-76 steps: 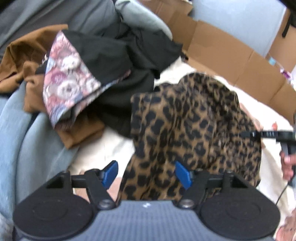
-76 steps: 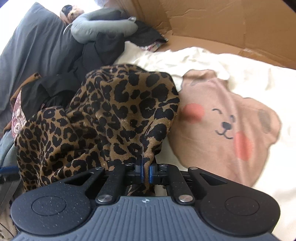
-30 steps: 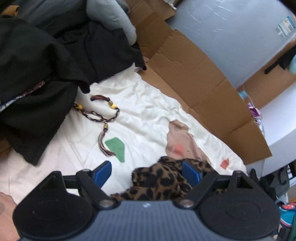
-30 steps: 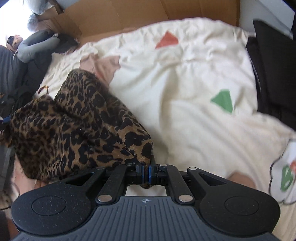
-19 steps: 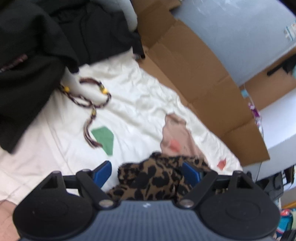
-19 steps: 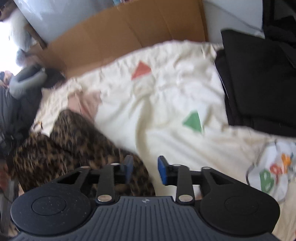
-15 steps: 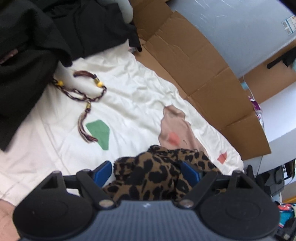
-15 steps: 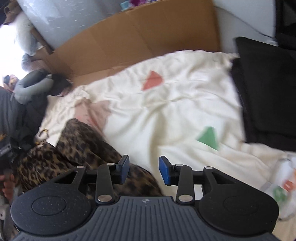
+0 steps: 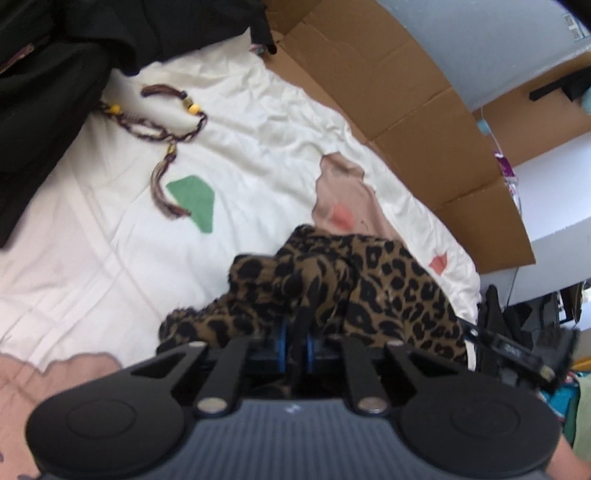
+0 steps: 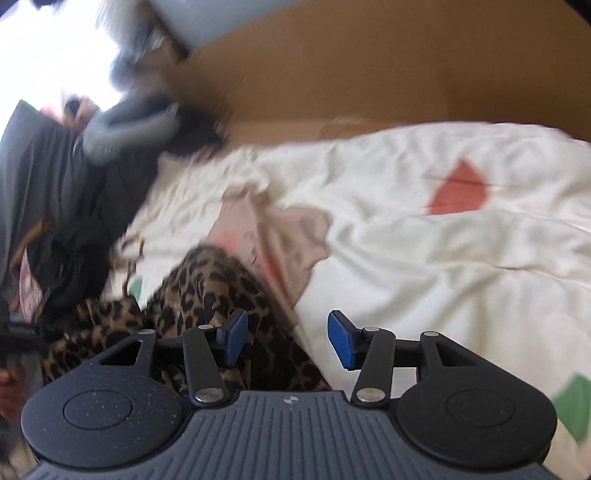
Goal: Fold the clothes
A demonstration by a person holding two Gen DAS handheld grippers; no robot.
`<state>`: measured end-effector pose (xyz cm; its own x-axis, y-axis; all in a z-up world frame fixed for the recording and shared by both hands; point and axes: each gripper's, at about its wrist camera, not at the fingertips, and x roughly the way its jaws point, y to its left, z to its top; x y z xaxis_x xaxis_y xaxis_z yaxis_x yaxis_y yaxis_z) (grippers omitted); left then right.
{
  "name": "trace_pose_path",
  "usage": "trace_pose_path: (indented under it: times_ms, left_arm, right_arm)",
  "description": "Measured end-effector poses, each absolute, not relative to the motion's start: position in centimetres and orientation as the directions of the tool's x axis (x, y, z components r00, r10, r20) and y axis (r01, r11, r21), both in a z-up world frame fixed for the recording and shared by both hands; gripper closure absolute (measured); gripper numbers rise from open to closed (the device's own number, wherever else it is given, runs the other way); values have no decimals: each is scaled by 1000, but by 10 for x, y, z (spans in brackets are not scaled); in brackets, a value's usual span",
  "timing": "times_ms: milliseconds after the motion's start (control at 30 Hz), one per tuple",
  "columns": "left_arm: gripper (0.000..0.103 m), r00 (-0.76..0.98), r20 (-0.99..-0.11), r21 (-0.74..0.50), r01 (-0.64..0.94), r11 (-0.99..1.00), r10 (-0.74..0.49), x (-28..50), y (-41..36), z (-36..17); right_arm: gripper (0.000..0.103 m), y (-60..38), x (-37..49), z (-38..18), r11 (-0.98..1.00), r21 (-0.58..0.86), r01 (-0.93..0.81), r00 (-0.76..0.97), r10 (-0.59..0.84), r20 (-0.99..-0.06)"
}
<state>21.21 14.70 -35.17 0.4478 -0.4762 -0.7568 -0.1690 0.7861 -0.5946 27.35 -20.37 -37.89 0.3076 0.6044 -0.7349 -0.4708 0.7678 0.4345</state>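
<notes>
Leopard-print cloth (image 9: 369, 280) lies bunched on a cream bedspread (image 9: 92, 236), rumpled into folds rather than spread flat. The left gripper (image 9: 294, 341) has just been closing, and its blue pads now pinch a fold of that cloth tight between them. The right gripper (image 10: 287, 341) has just been opening; its blue pads stand apart, with the edge of the leopard cloth under the left pad and bare bedspread under the right one, and nothing pressed between them. That view is blurred. The far end of the cloth overlaps a pinkish-tan bear figure (image 9: 343, 199) printed on the bedspread, which has a red cheek spot. A green patch (image 9: 194, 201) and a red patch (image 9: 438, 264) are also printed on the bedspread, well apart from each other. Beside the green patch lies a braided cord (image 9: 162, 125) with yellow beads and a tassel that touches the patch. Black clothes (image 9: 55, 55) are heaped at the far left of the bedspread. Flattened brown cardboard (image 9: 406, 99) stands along the bedspread's far edge, with a pale blue-grey wall (image 9: 480, 33) behind it.
</notes>
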Motion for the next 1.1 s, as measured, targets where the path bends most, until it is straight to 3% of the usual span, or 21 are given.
trace_pose_path:
  times_ms: [400, 500, 567, 700, 1100]
  left_arm:
    - [100, 433, -753, -601, -146, 786, -496, 182, 163, -333]
    - [100, 468, -740, -602, -140, 786, -483, 172, 170, -325]
    - [100, 492, -734, -605, -160, 780, -469, 165, 175, -320]
    - [100, 507, -722, -626, -189, 757, -471, 158, 181, -322]
    - [101, 532, -751, -556, -189, 809, -392, 140, 201, -304]
  right_arm:
    - [50, -130, 317, -385, 749, 464, -473, 339, 641, -689]
    - [70, -115, 314, -391, 767, 422, -484, 335, 608, -720]
    - [72, -110, 300, -391, 781, 369, -504, 332, 570, -752]
    - [86, -102, 267, -398, 744, 312, -591, 243, 532, -811]
    - [86, -114, 218, -397, 744, 313, -590, 157, 486, -860]
